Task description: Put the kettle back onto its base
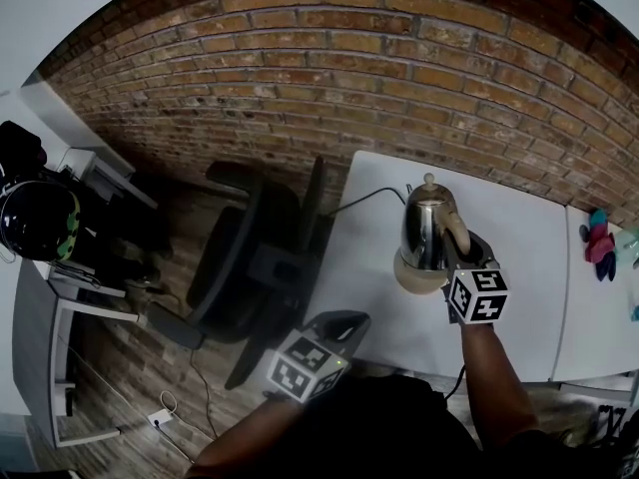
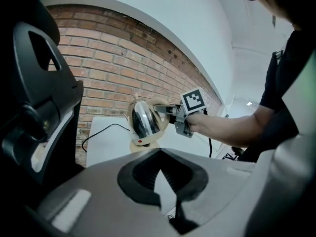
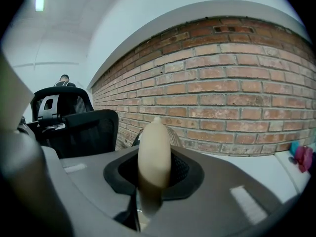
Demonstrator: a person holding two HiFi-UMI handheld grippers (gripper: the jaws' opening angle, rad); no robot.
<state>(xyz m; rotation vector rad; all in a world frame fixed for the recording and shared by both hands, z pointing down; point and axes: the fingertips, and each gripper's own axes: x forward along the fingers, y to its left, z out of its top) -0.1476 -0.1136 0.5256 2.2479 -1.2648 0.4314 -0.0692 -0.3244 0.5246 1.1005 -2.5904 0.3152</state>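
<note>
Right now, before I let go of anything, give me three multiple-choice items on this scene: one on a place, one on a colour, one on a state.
1. Where is the left gripper?
A. Against the brick wall
B. Off the table edge, beside the office chair
C. On the cord

2. What colour is the kettle handle?
A. Red
B. Black
C. Cream

3. What is the right gripper doing?
A. Shut on the handle
B. Open above the table
C. Holding the cord

Answers:
1. B, since the head view shows it past the table's near corner, next to the office chair.
2. C, since the handle shows cream in the right gripper view.
3. A, since the jaws there close on the handle.
</note>
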